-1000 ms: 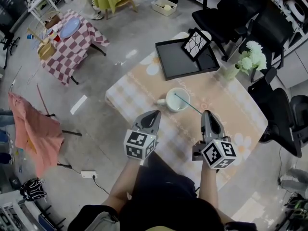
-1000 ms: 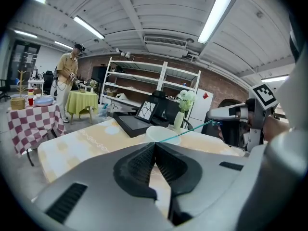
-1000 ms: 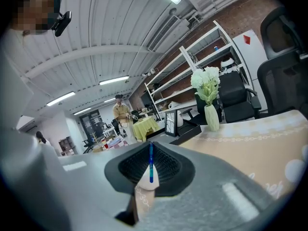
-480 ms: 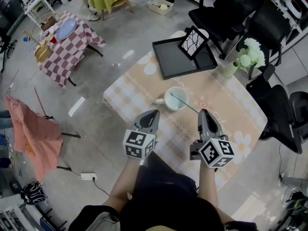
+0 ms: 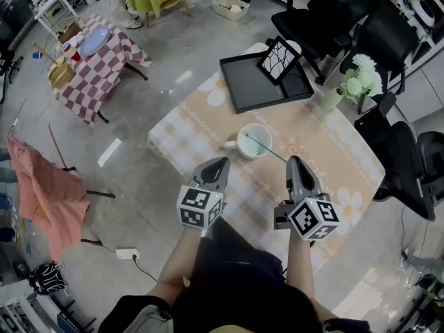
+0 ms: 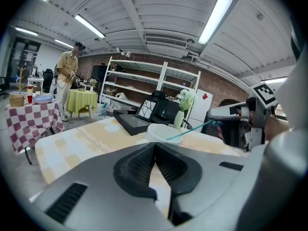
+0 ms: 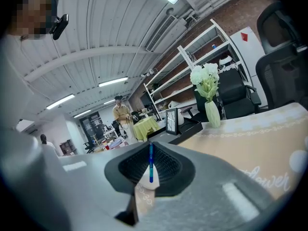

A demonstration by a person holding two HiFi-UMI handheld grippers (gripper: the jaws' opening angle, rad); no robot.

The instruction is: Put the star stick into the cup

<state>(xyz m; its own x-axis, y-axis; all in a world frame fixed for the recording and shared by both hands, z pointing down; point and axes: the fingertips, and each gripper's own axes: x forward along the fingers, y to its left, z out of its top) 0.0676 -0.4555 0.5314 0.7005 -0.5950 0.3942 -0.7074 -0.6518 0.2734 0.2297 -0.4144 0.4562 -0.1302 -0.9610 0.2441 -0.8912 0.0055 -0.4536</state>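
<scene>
Left claw (image 5: 220,164): jaws together, nothing between them, hovering over the near edge of the desk (image 5: 333,141). Right claw (image 5: 295,162): clamped on the star stick (image 5: 269,150), a thin teal rod slanting away to the left. The stick's far end is over the mouth of the white cup (image 5: 254,144), mid-desk. Beyond are a black tray (image 5: 260,89) and, far right, a vase of white flowers (image 5: 331,101).

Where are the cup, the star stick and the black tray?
cup (image 5: 261,134), head view, bare inner wall.
star stick (image 5: 276,155), head view, middle of its shaft.
black tray (image 5: 253,89), head view, bare floor.
</scene>
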